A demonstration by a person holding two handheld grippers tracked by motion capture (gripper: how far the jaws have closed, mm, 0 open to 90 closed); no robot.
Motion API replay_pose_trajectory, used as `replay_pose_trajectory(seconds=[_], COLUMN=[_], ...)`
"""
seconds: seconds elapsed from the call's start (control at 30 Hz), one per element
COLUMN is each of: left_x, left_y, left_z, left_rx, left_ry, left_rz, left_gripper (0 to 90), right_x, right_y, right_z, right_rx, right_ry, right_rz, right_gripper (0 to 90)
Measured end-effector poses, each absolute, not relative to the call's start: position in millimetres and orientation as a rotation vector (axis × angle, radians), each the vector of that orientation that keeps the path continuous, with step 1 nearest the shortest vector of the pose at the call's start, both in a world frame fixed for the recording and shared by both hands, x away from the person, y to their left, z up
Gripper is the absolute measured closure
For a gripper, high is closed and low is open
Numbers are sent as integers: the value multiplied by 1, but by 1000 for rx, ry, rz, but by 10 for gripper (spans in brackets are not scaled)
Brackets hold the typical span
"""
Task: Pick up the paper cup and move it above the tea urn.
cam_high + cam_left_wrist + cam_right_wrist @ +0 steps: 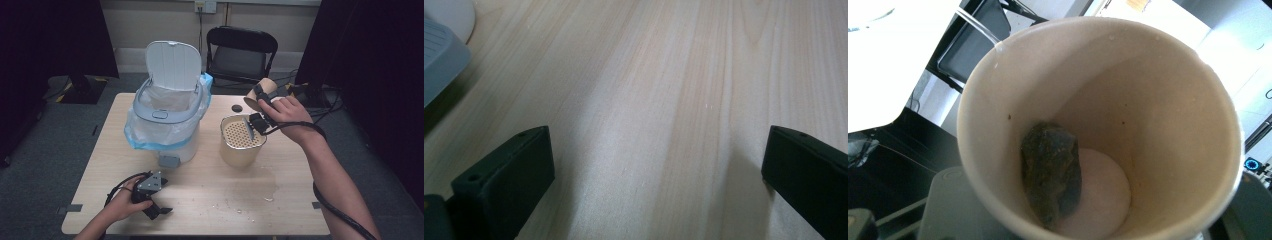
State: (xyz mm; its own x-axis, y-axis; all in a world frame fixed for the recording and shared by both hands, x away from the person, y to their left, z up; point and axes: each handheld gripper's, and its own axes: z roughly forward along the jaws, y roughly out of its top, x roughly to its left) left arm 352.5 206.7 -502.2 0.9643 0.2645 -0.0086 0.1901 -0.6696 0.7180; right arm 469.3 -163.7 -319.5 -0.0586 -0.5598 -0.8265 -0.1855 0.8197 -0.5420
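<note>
Cup (260, 93) tipped, mouth toward strainer (242, 134)

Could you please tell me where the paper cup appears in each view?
High view: cup right of centre, tilted above the pot.
Left gripper view: table and bin pedal.
Right gripper view: cup mouth centre, tea bag inside.
Shared landmark: chair behind the cup.

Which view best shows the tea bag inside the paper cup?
The right gripper view: it looks straight into the paper cup, with the dark tea bag stuck low on its wall. The high view gives the cup's outside; the left gripper view, bare table.
</note>
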Motion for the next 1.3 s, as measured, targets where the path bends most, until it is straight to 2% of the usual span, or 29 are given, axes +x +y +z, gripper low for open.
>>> replay_pose_trajectory(seconds=[0.57,0.77,1.17,1.23,1.3], left_x=[353,353,353,352,352], left_y=[207,207,207,207,207], left_z=[-502,-502,-502,-502,-502], left_rx=[2322,2322,2323,2321,2320], left_ry=[315,318,317,320,320], left_rz=[126,125,127,123,123], left_gripper=[0,0,0,0,0], right_x=[469,471,465,475,474], right_y=[-163,-160,-155,-159,-159], right_z=[-320,-329,-325,-335,-330], right_rx=[-608,-611,-601,-599,-554], right_ry=[1556,1538,1549,1638,1654], right_rz=[-383,-455,-358,-523,-436], right_gripper=[367,387,389,400,399])
